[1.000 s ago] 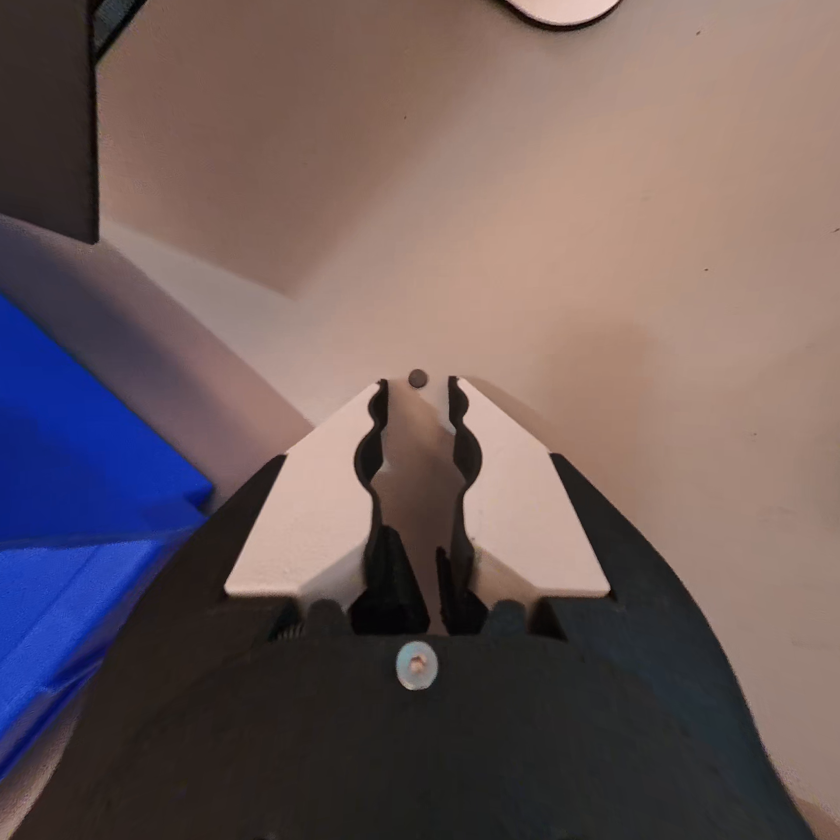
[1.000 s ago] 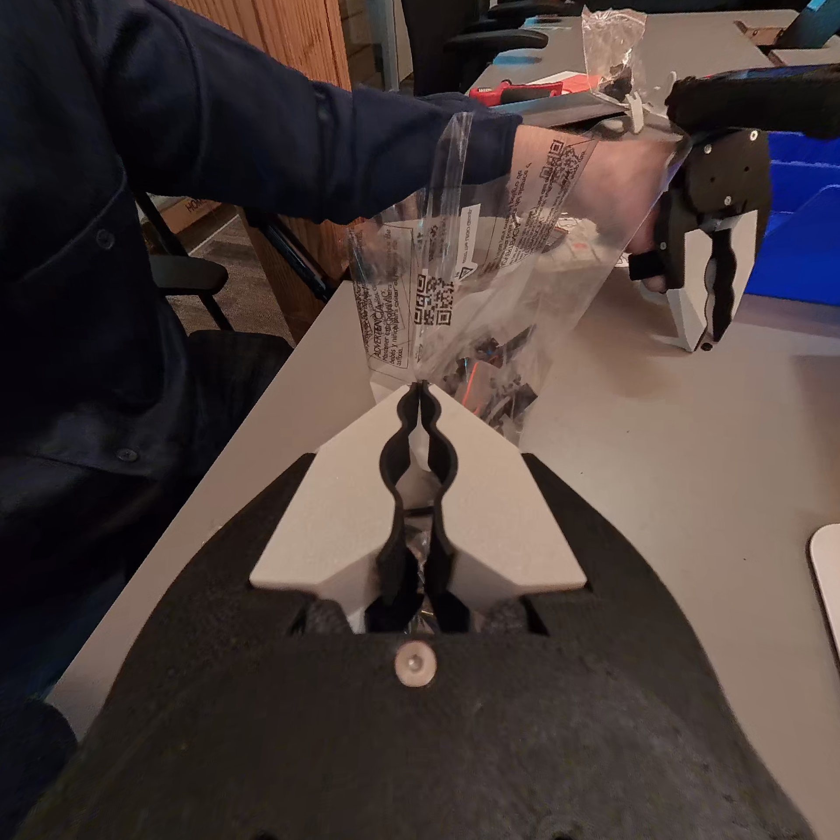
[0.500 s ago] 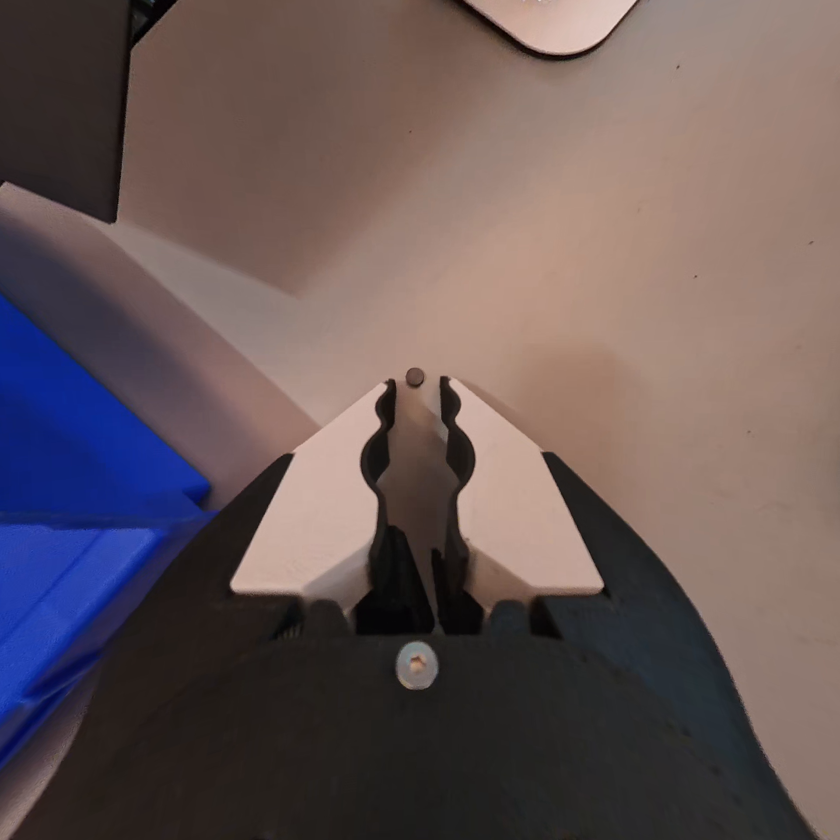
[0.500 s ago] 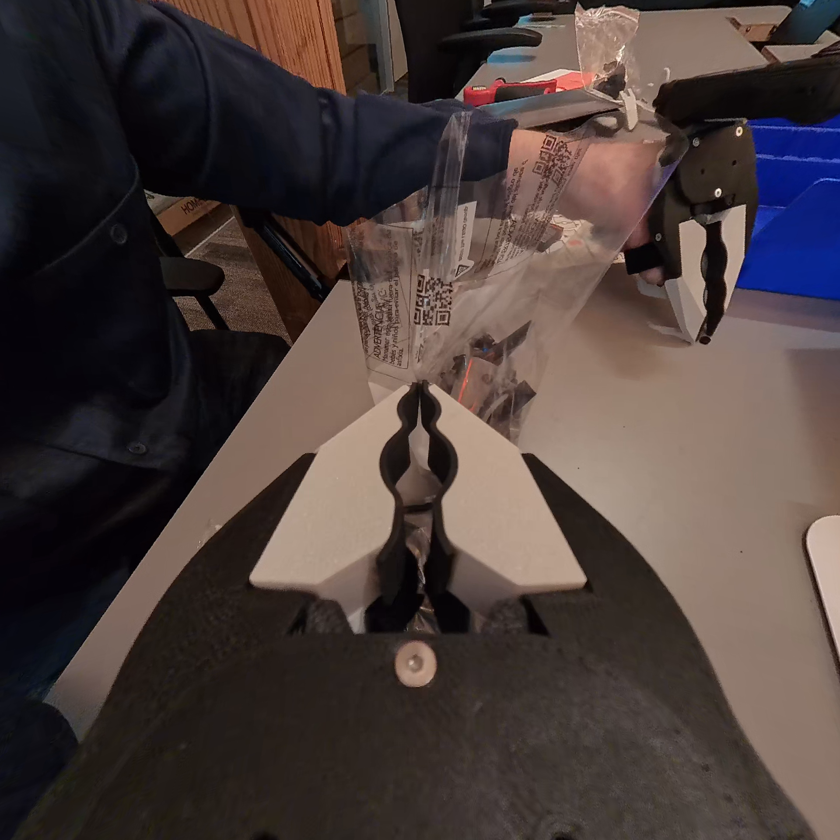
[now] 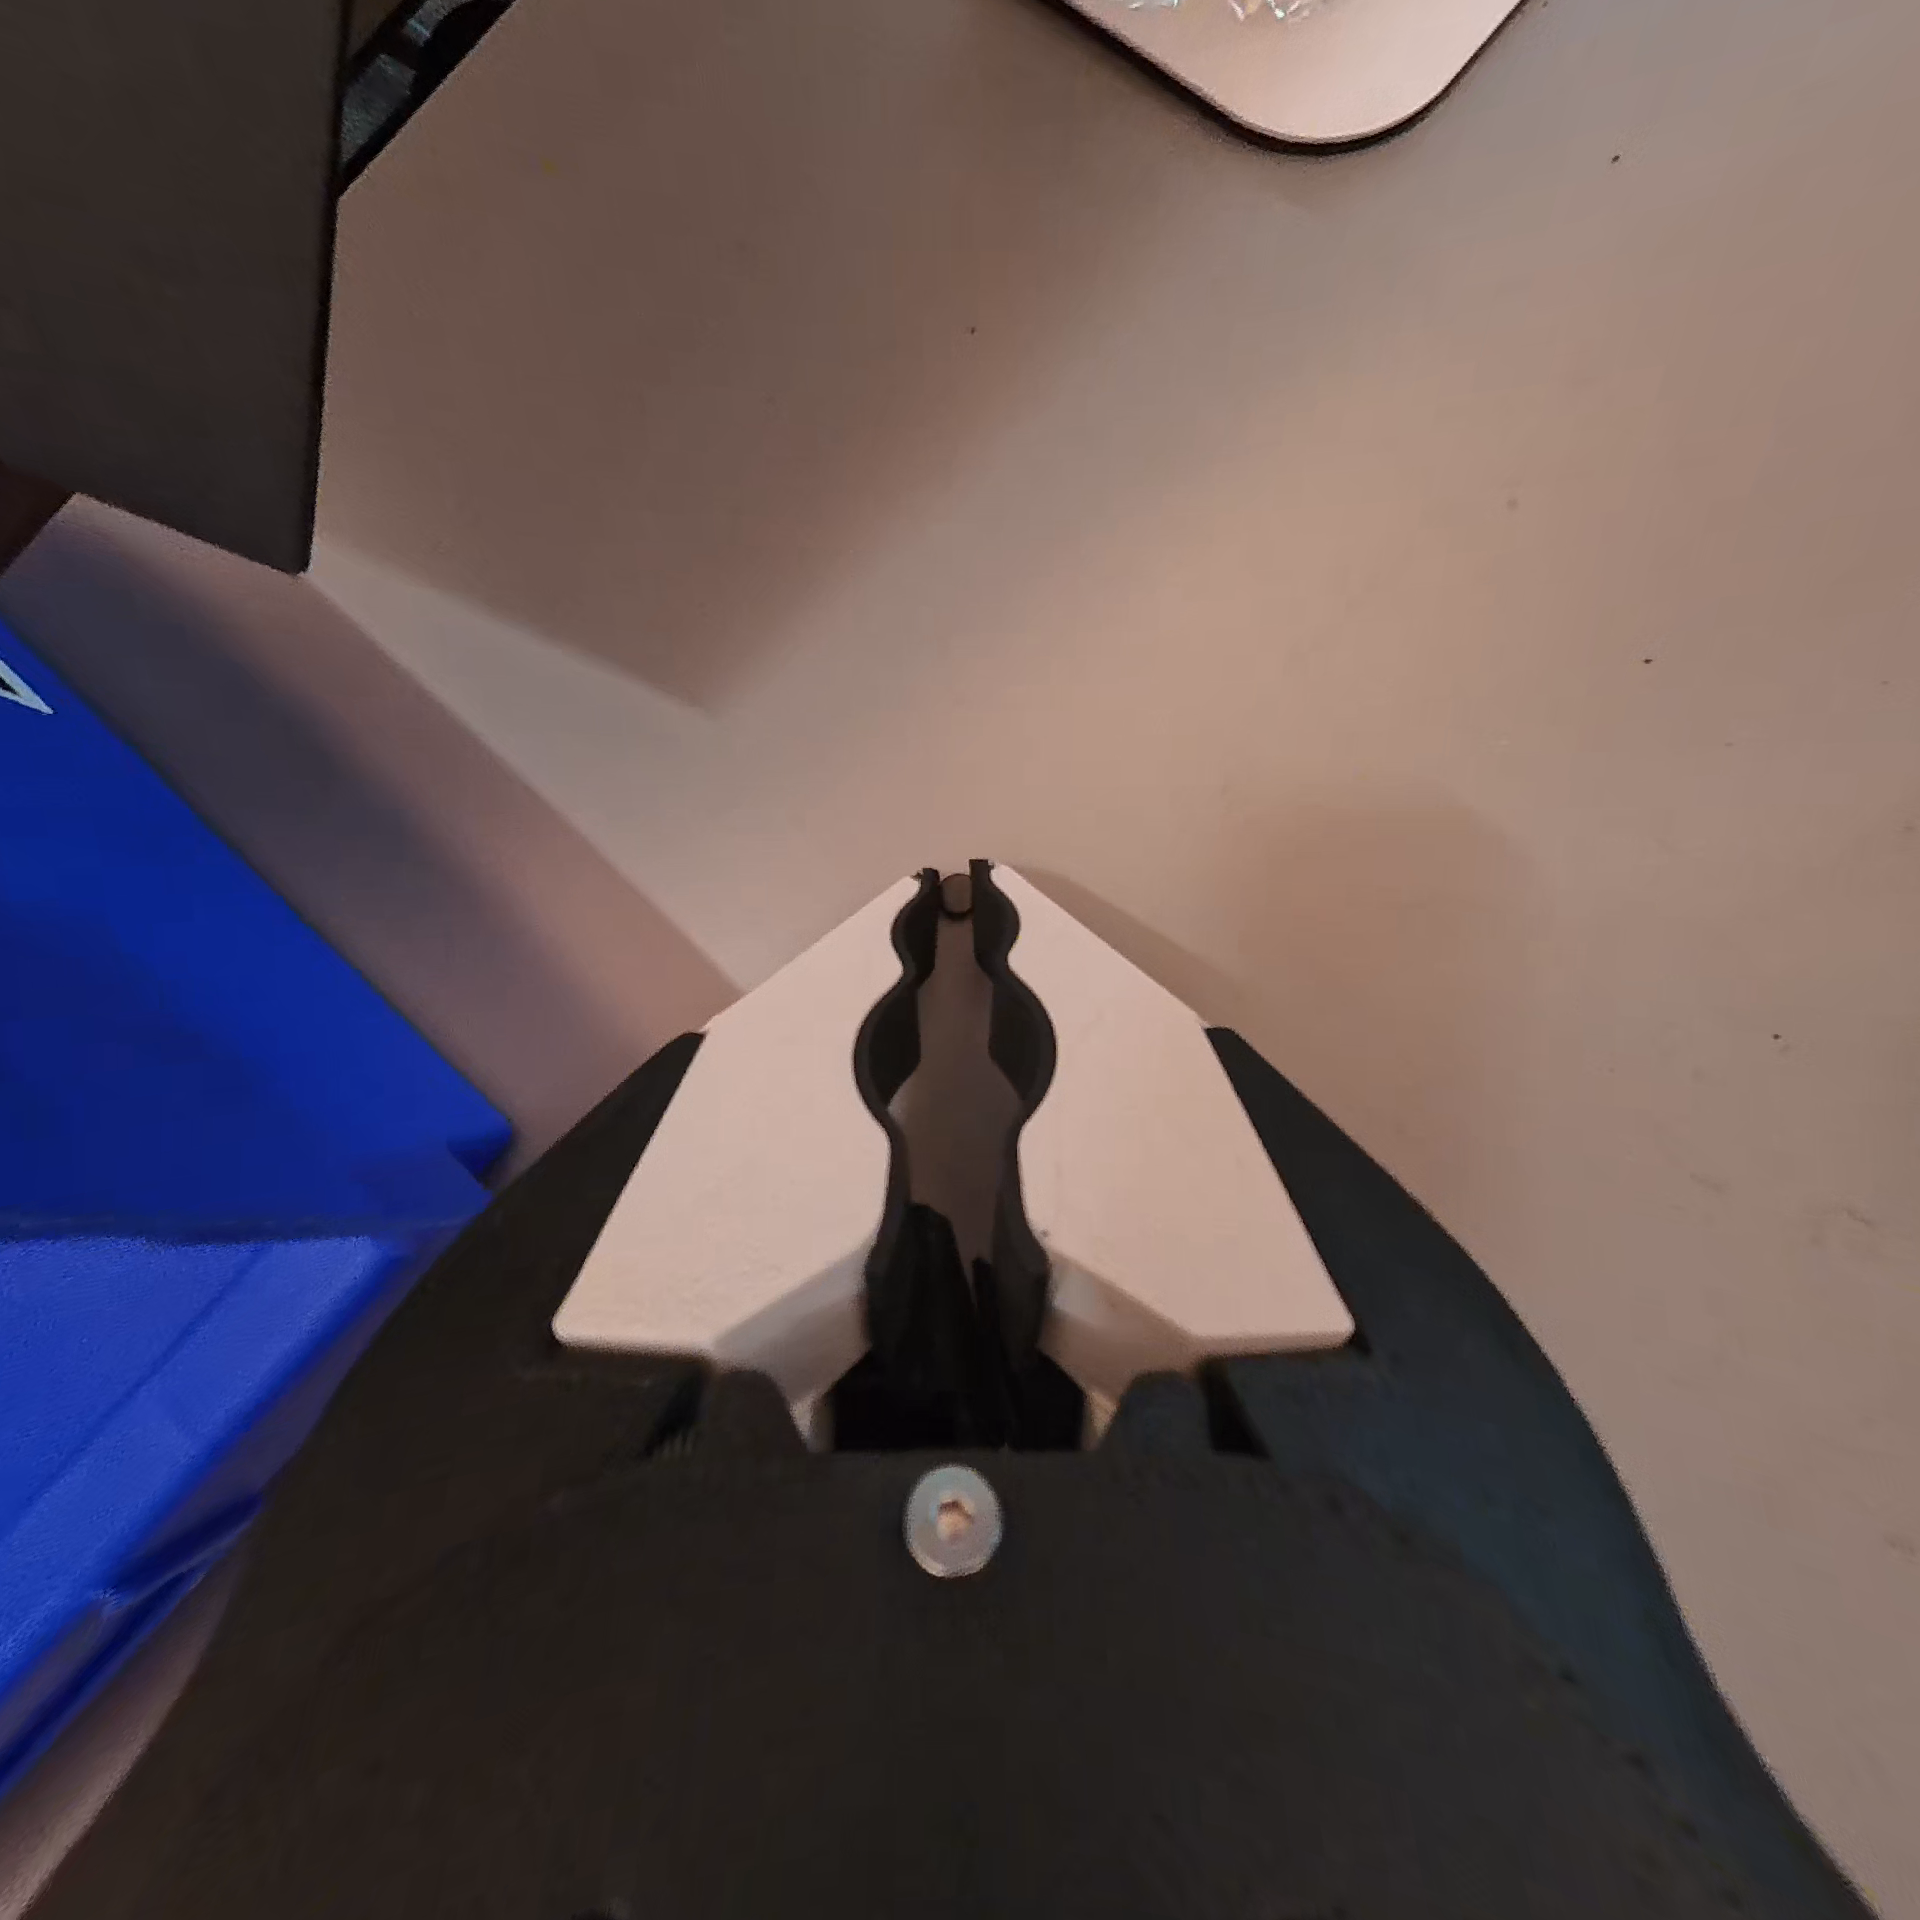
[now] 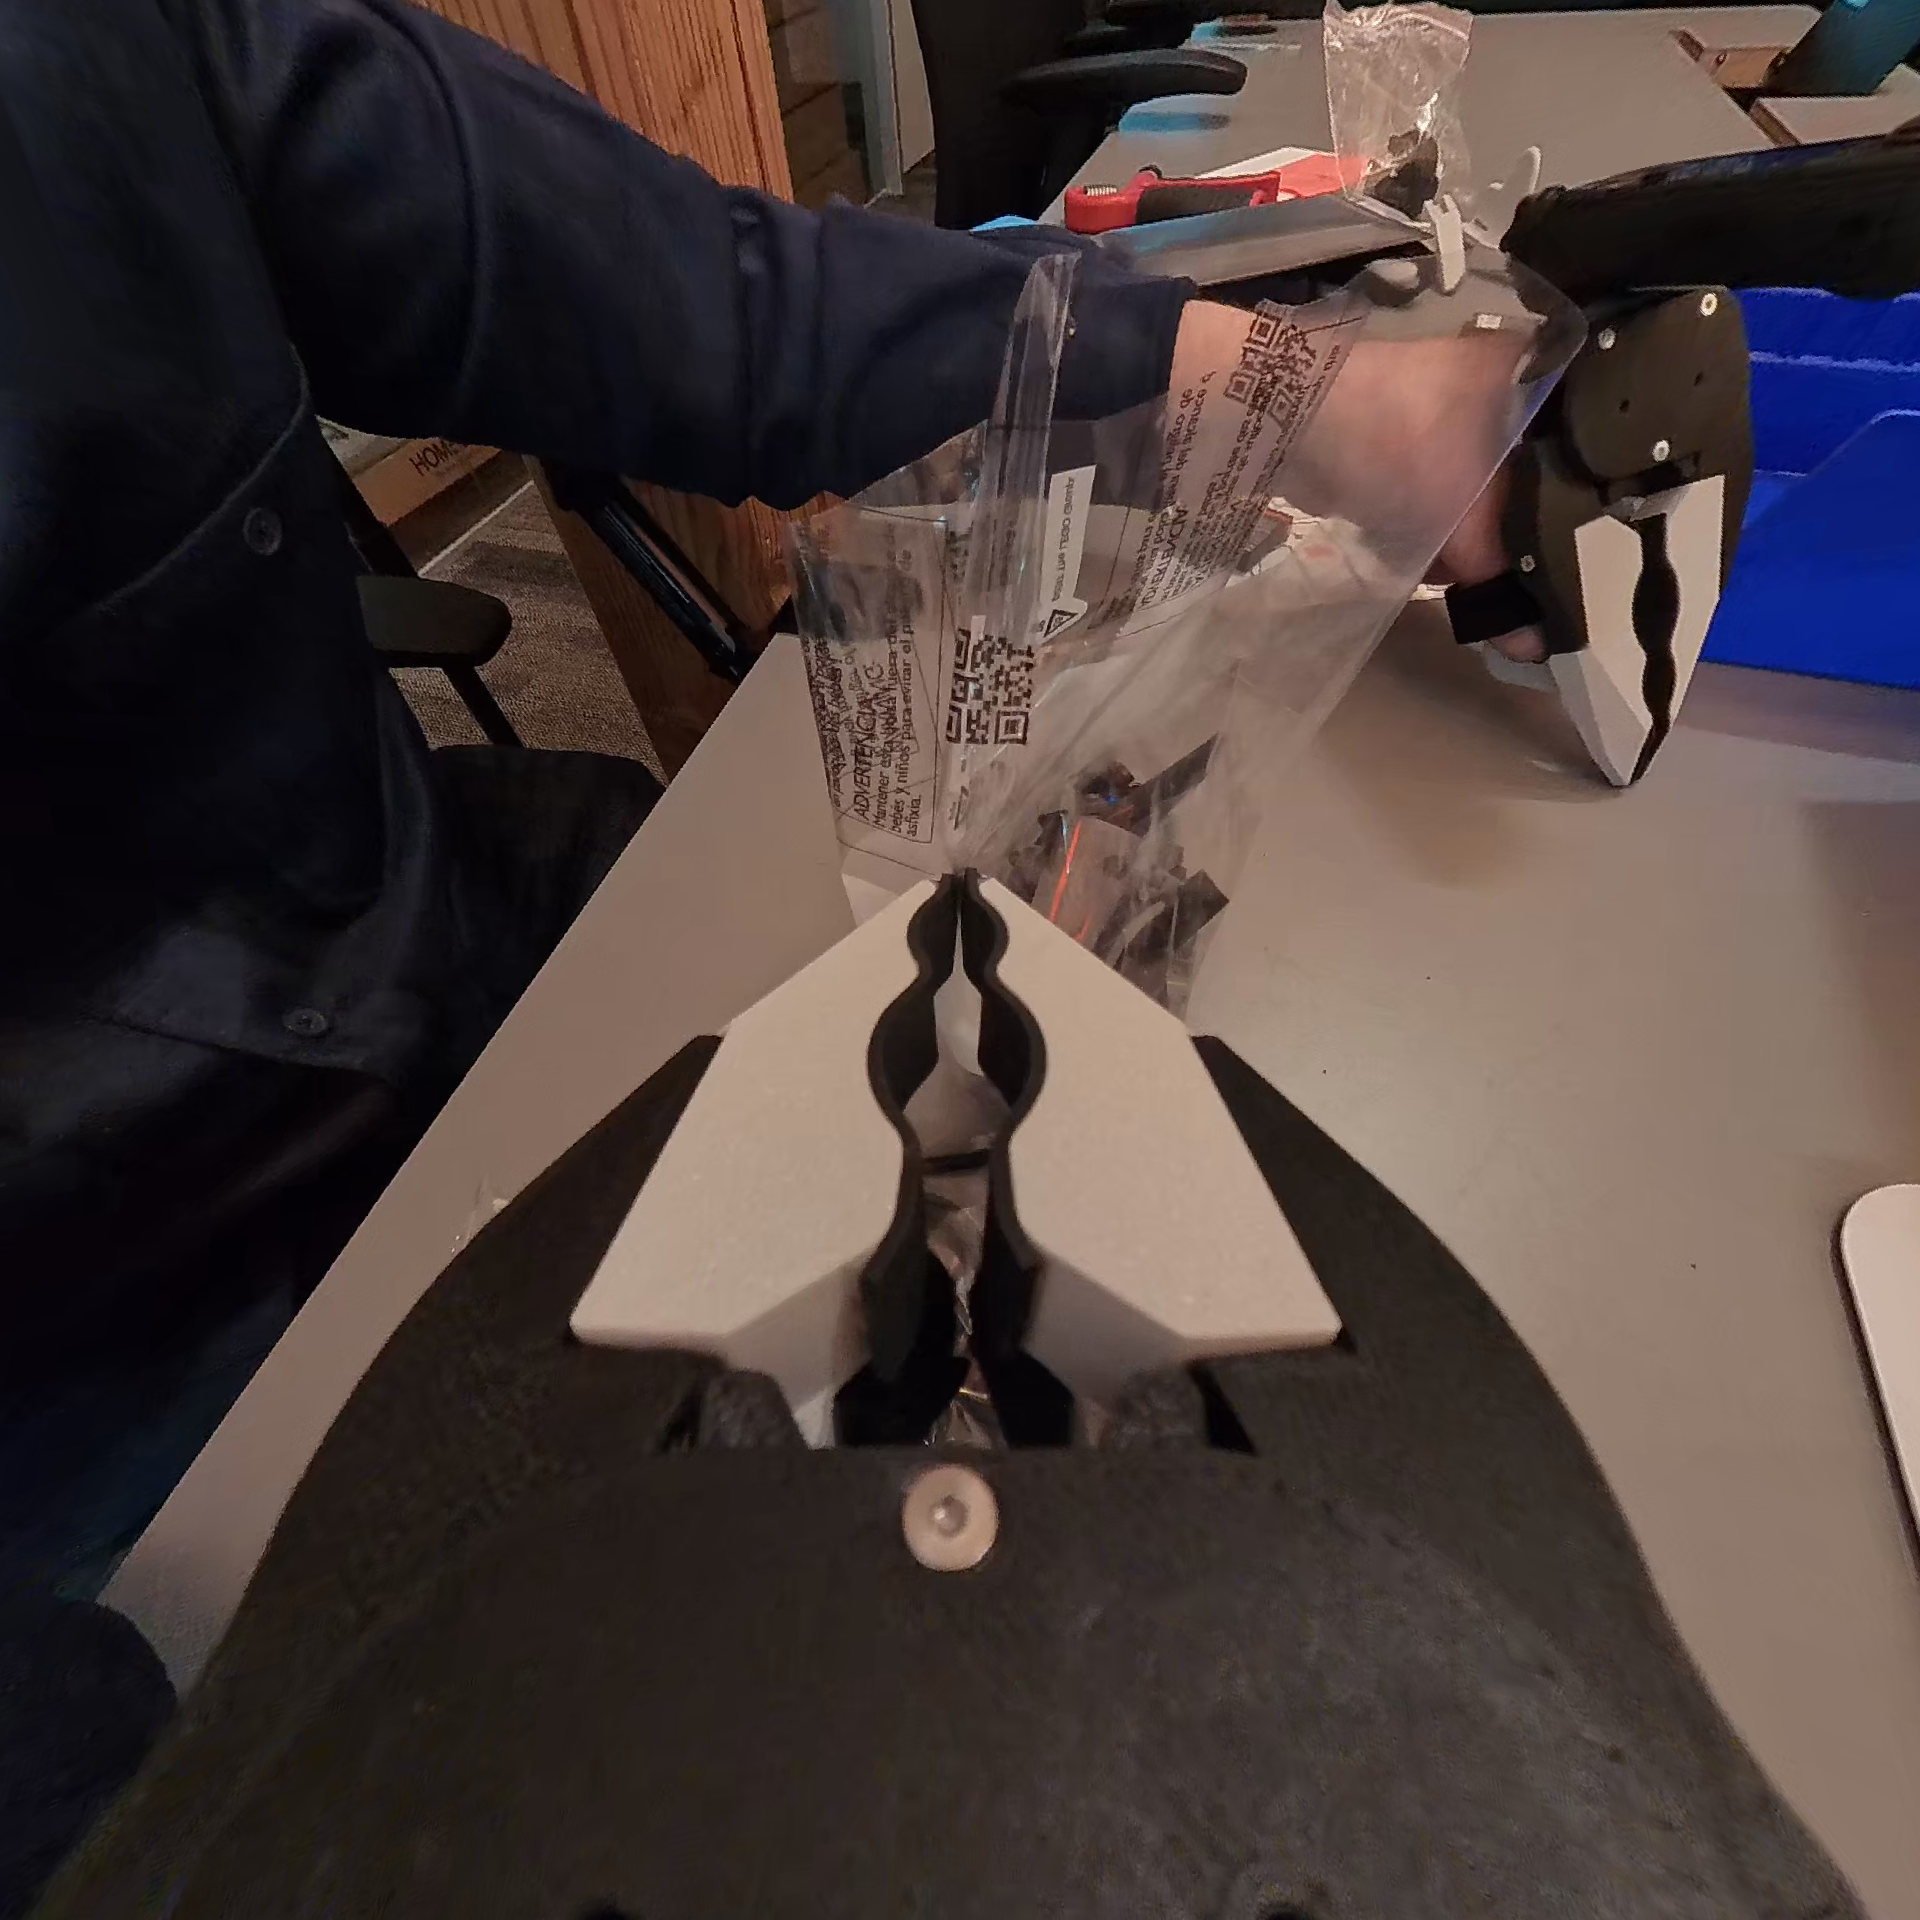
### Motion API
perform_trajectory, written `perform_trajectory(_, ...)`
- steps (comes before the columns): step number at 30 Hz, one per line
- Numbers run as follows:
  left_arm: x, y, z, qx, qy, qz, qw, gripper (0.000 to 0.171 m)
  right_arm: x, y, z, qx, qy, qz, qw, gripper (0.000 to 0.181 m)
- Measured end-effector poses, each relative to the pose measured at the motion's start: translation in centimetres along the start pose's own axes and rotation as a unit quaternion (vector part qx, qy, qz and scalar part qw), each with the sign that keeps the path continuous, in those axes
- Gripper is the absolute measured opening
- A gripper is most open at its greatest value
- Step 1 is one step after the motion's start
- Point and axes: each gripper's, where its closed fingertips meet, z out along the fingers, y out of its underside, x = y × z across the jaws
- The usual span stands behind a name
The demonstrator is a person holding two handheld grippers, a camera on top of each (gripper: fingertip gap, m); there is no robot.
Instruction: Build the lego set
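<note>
My left gripper points down at the table. Its jaws are closed in on a small dark round Lego piece pinched between the tips. The left gripper also shows in the right wrist view, tips on the table, held by a hand. My right gripper is shut on the lower edge of a clear plastic bag with printed panels. The bag hangs up above the table with several dark and red Lego pieces inside it.
A blue bin stands close on the left of the left gripper; it also shows in the right wrist view. A white rounded pad lies farther off. A red-handled tool and a second small bag lie behind. A person's sleeve crosses the view. My hands' fingertips stand some 30 cm from each other.
The left jaws have narrowed and moved forward around the small dark piece, which lay just beyond the tips before. The right gripper keeps its hold on the bag.
</note>
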Motion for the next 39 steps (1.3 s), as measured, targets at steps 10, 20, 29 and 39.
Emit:
perform_trajectory(10,4.1,-6.0,-9.2,0.107,0.042,0.044,0.992,0.005,0.0,0.0,0.1,-0.003,0.001,-0.003,1.000,0.000)
perform_trajectory(20,16.5,-14.0,-19.1,0.181,0.096,0.223,0.953,0.005,0.0,-0.1,0.2,0.000,0.003,-0.004,1.000,0.000)
perform_trajectory(29,19.5,-14.3,-17.3,0.120,0.092,0.270,0.951,0.005,-0.1,-0.1,0.1,-0.004,0.004,-0.010,1.000,0.000)
perform_trajectory(39,17.8,-11.7,-15.0,0.030,0.101,0.257,0.961,0.006,-0.2,-0.1,0.1,-0.011,0.009,-0.013,1.000,0.000)
